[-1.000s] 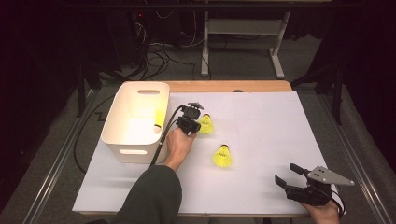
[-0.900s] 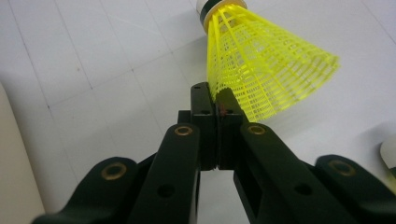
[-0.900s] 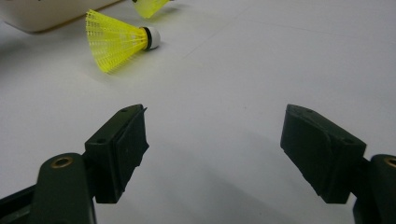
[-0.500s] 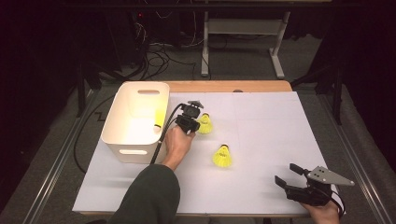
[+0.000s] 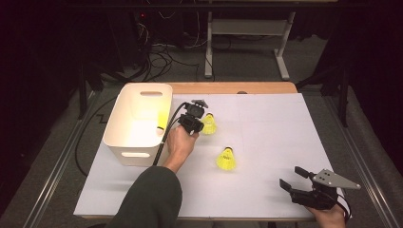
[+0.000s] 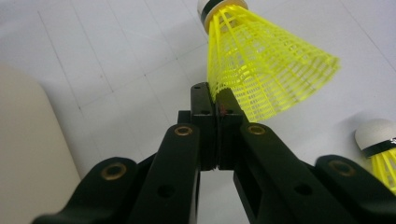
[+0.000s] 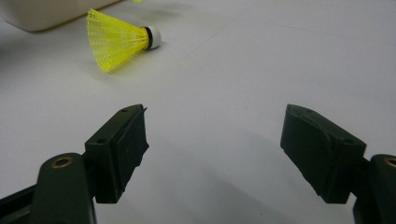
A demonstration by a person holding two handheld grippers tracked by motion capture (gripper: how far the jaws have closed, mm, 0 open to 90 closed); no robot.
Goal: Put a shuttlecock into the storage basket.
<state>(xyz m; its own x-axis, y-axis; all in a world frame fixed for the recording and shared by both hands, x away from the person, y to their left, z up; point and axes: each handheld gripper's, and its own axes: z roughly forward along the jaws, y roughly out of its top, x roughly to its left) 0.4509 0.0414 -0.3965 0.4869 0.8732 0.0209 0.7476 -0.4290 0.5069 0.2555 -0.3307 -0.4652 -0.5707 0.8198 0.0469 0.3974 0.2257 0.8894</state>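
Left claw (image 6: 217,95) is clenched on the skirt edge of a yellow shuttlecock (image 6: 261,60), which hangs over the white sheet (image 5: 285,133) just beside the bin (image 5: 123,118). Right claw (image 7: 215,154) rests released near the sheet's front corner, jaws wide with nothing between them. Such a shuttlecock should be very light, its mesh skirt springy and easily crushed, so a gentle pinch at the skirt rim or the firmer cork end suits it. Count: two shuttlecocks outside the bin, the held one and a loose one (image 5: 226,158) lying on the sheet; a yellow glow inside the bin may be a third, though it is unclear. One bin, two claws.
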